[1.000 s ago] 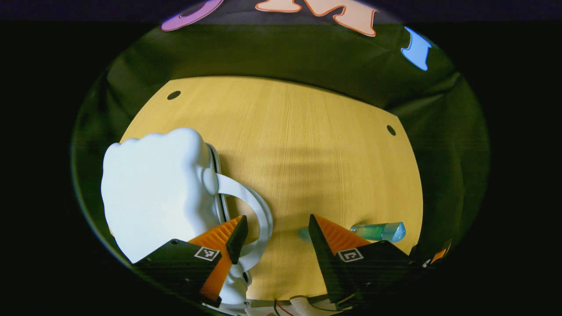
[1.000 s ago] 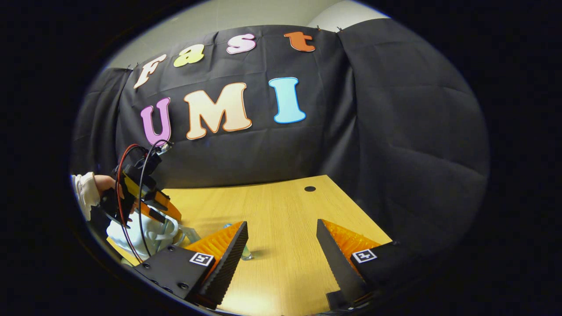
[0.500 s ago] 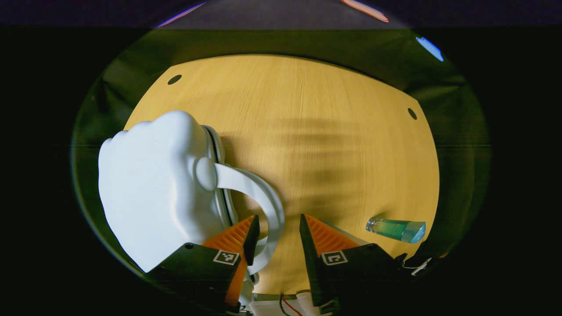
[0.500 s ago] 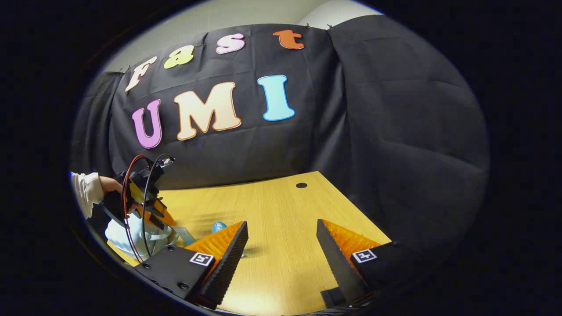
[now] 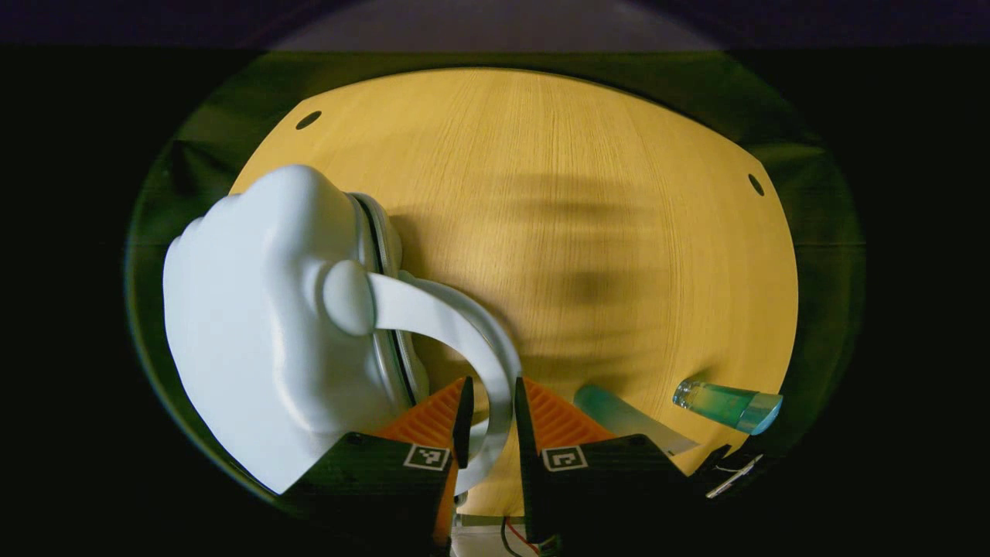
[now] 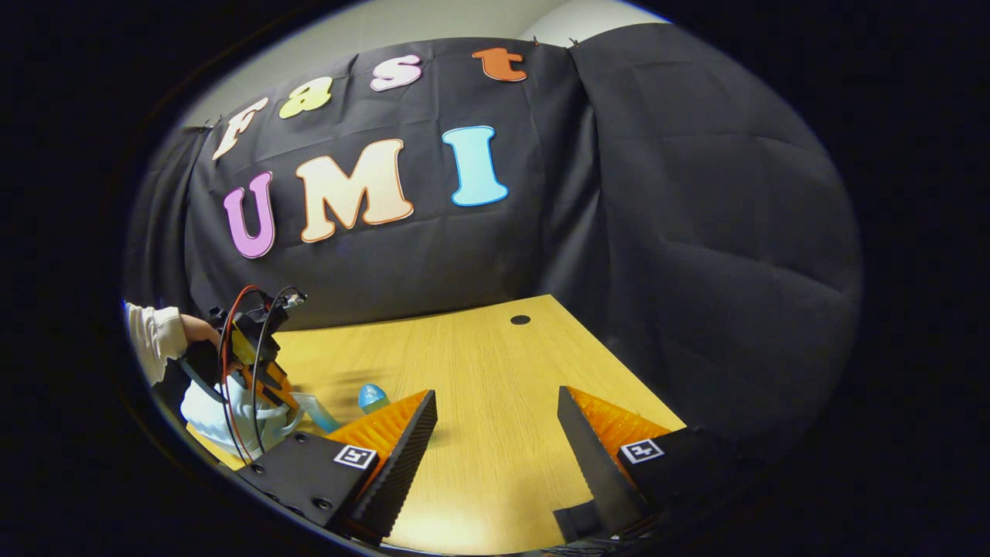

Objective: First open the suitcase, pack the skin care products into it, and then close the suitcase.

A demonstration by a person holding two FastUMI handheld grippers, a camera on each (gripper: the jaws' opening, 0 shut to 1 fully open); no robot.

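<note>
In the left gripper view the suitcase [image 5: 263, 325] lies on the near left part of the table [image 5: 588, 209]. It is small, white and glossy, with a lumpy, cloud-like outline, and it looks moulded from hard plastic. Its long axis runs from near to far, and a dark seam with a pale rim follows its right edge, so the case is still closed. A flat white handle [image 5: 456, 325] springs from a round knob on the shell and arcs out to the right, then curves back toward the near edge.

The left gripper [image 5: 489, 406] stands at that near end of the arc. Its ribbed fingers [image 5: 553, 406] are drawn narrow on either side of the handle band; they seem to press it, though contact on the left finger is hard to confirm.

Just right of the gripper a flat, pale teal tube [image 5: 630, 418] lies on the wood, its long axis slanting from far left to near right. Farther right a clear bottle [image 5: 727, 406] of green-blue liquid lies on its side, pointing right.

In the right gripper view the right gripper [image 6: 495, 433] hovers above the smooth, light wood table with its toothed fingers spread wide and nothing between them. At far left a hand [image 6: 197, 333] with a white sleeve holds the left gripper over the suitcase.
</note>
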